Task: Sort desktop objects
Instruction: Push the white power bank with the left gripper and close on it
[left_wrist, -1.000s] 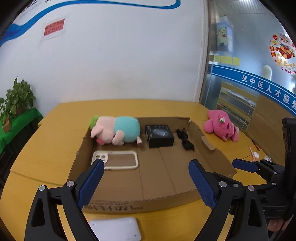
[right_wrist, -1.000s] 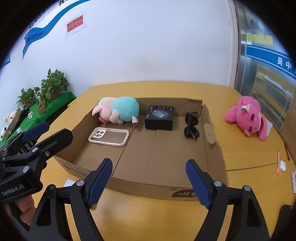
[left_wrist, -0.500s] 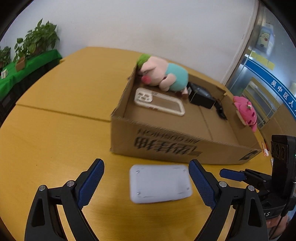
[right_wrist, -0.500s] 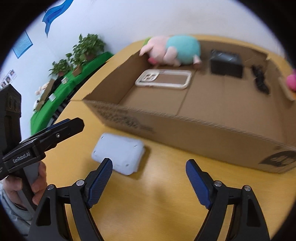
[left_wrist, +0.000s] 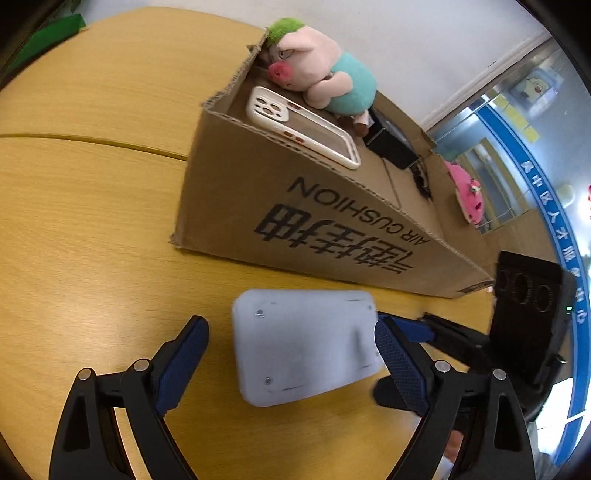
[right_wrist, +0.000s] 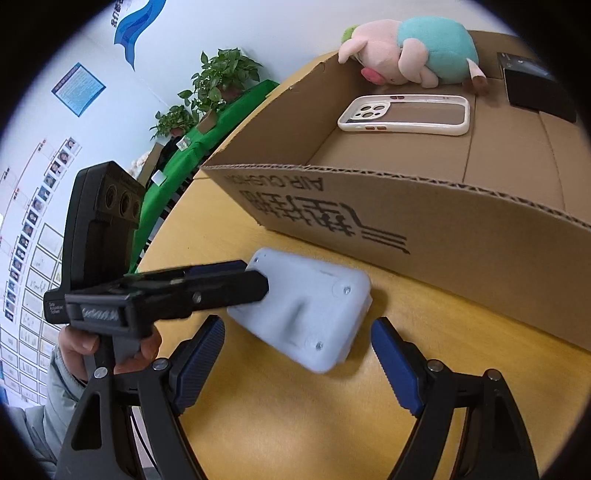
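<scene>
From my left wrist camera, the left gripper (left_wrist: 291, 354) has just been closing a little, but its jaws are wide apart astride one grey pad (left_wrist: 301, 345) that lies on the table (left_wrist: 92, 206) just before the box (left_wrist: 295, 225). The right finger (left_wrist: 397, 360) is at the pad's edge — I cannot tell whether it touches; the left one is apart. Inside the box: one pig toy (left_wrist: 325, 79), one phone case (left_wrist: 301, 125), one black box (left_wrist: 391, 146). Only this view shows a pink toy (left_wrist: 467, 199) beyond.

From my right wrist camera, the right gripper (right_wrist: 297, 356) hangs wide open, holding nothing — the pad (right_wrist: 306, 306) lies just ahead. Only here do I see my hand (right_wrist: 110, 349) and two plants (right_wrist: 203, 92).
</scene>
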